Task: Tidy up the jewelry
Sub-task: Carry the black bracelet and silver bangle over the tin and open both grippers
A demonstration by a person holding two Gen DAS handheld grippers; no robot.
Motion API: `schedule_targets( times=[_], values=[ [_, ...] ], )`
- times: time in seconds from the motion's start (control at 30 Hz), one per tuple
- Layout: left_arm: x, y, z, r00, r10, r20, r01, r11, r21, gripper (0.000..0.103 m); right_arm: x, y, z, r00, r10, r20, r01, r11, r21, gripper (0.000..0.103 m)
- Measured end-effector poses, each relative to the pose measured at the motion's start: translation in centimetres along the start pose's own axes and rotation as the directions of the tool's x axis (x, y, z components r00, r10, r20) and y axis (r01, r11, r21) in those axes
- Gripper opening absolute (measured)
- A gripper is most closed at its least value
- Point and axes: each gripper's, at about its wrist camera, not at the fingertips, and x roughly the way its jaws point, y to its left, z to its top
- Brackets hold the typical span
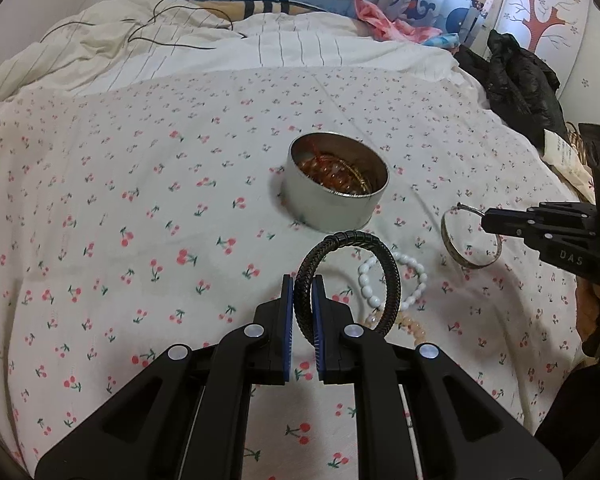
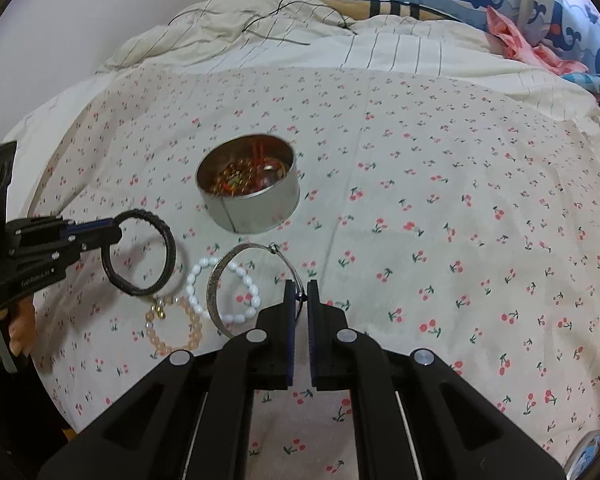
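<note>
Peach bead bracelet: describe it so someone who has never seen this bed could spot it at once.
Start at the round metal tin on the cherry-print bedsheet. Nearer the camera lies a cluster of bracelets; the peach bead bracelet is the nearest, flat on the sheet beside the white bead bracelet. Unlike its neighbours, it has translucent peach beads and a small gold charm.

Left gripper (image 1: 303, 286): black two-finger unit with blue pads, jaws nearly closed and clamped on the black braided bracelet (image 1: 380, 280), held upright on the near-left side of the round tin (image 1: 332, 208).

Right gripper (image 2: 300, 290): same build, jaws narrowed onto the silver bangle (image 2: 216, 280), pinching its thin wire end, near side of the tin, right of the left gripper.
</note>
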Motion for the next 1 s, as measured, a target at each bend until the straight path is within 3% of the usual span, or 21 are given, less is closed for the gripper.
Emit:
schedule_targets(
  times=[1.0],
  values=[
    [-0.1,-1.4,3.1,0.997,-0.005,0.073,0.005,1.0,0.004,0.008,-1.0,-2.1,3.0,0.983,0.064,0.173,-0.088,0.987,0.135,0.008]
  ],
)
